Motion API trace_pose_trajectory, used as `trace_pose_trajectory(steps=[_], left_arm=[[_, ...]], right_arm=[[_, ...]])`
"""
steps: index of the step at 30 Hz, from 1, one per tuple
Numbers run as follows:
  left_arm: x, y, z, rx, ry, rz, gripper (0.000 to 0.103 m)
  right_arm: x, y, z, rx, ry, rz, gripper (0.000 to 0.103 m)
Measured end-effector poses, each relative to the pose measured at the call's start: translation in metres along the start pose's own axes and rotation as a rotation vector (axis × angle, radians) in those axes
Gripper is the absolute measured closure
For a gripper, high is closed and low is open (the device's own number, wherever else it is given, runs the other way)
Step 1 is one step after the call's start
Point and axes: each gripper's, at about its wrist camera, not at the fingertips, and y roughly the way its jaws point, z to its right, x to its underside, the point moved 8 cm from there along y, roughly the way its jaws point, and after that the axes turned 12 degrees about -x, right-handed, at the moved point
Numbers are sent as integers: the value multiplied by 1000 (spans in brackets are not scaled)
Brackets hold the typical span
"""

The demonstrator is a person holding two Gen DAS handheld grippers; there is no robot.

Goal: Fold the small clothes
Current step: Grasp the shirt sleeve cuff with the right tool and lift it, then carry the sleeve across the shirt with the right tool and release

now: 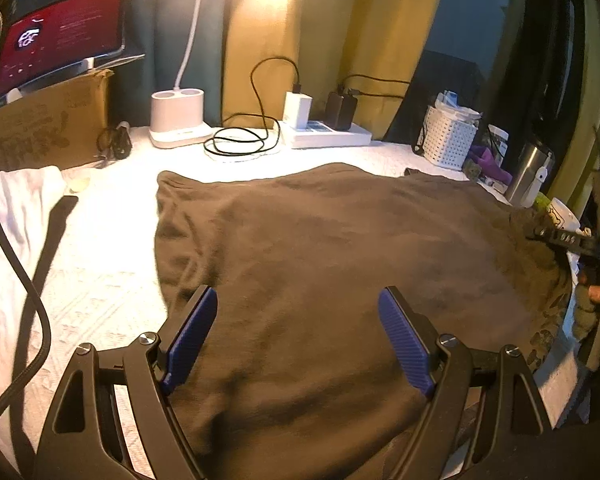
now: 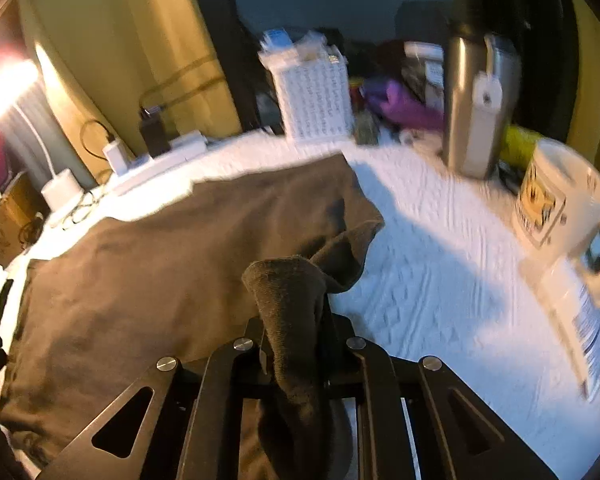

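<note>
No text could be read with certainty. The red monitor screen carried pale lines of writing and a round white emblem, too blurred to make out. The cardboard box bore dark printed lettering, illegible. The white mug showed a yellow picture label, its words unreadable.

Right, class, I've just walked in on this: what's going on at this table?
A person with a gripper in each hand is folding a brown garment spread on a white tablecloth. The right gripper is shut on a bunched edge of the cloth and holds it clear of the table, near a white mug and a steel flask. The left gripper hangs open over the near part of the garment, gripping nothing. No fold is laid down yet.
</note>
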Motion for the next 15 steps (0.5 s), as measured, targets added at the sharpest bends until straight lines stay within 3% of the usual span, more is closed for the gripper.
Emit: trace_pose_trajectory(steps=[9,15], left_arm=[[-3,-13,-29,-38,-40,28,20],[-3,-20,-51,-67,-65,38,20]], right_arm=[[-46,-20,-75,-106,-131,84,91],[-55,-18,-144,-205,-230,88,91]])
